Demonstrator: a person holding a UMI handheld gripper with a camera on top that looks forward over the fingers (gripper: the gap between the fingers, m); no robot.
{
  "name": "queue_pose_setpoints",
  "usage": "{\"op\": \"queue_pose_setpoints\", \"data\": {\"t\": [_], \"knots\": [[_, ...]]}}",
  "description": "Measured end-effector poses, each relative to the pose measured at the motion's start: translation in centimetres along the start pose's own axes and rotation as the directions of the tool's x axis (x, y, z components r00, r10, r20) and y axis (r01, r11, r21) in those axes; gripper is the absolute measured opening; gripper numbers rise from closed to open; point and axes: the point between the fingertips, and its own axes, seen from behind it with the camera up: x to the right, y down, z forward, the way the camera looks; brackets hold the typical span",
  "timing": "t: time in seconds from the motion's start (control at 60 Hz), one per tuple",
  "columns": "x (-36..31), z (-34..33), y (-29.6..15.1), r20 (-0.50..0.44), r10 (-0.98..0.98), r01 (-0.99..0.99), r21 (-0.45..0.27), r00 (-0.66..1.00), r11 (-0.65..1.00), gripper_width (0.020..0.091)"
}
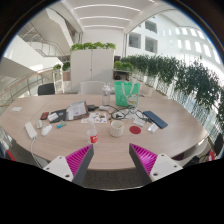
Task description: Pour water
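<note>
With nothing held between them, the 2 fingers of the gripper [112, 160] stand wide apart, pink pads [76, 158] facing inward, above the near edge of a wooden table [150, 136].
- 1 white cup [118, 128]: just ahead of the fingers, near centre.
- 1 red-labelled bottle [93, 135]: ahead, toward the left finger.
- 1 dark flat item [156, 121]: ahead, toward the right finger.
- 1 green container [127, 93]: well beyond, at the far edge.
- 1 white cabinet [91, 66] topped with plants [93, 46]: beyond the table.
</note>
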Motion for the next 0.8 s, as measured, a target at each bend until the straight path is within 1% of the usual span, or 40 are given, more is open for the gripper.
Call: {"op": "queue_pose_setpoints", "data": {"t": [0.05,0.1,0.2,0.3,0.417,0.467,0.55,0.617,0.8], "knots": [[0.5,-0.7,-0.2,-0.018,0.006,-0.006,0.006,1.0,1.0,0.0826],[1.3,1.0,-0.2,-0.02,0.019,-0.019,0.006,1.0,1.0,0.0826],[2.0,3.7,0.3,0.019,0.028,-0.029,0.004,0.999,1.0,0.0827],[0.6,6.6,1.6,0.072,0.015,-0.016,0.007,0.997,1.0,0.0828],[-3.3,10.1,2.9,0.173,-0.027,0.014,0.075,0.985,0.997,0.0829],[-5.1,12.2,3.3,0.2,-0.049,0.027,0.108,0.979,0.994,0.0829],[-8.4,16.0,3.7,0.235,-0.072,0.039,0.145,0.969,0.989,0.083],[-10.2,19.3,3.5,0.241,-0.063,0.022,0.168,0.968,0.986,0.0828],[-11.1,26.4,1.4,0.197,0.002,-0.047,0.224,0.98,0.974,0.0831]]}}
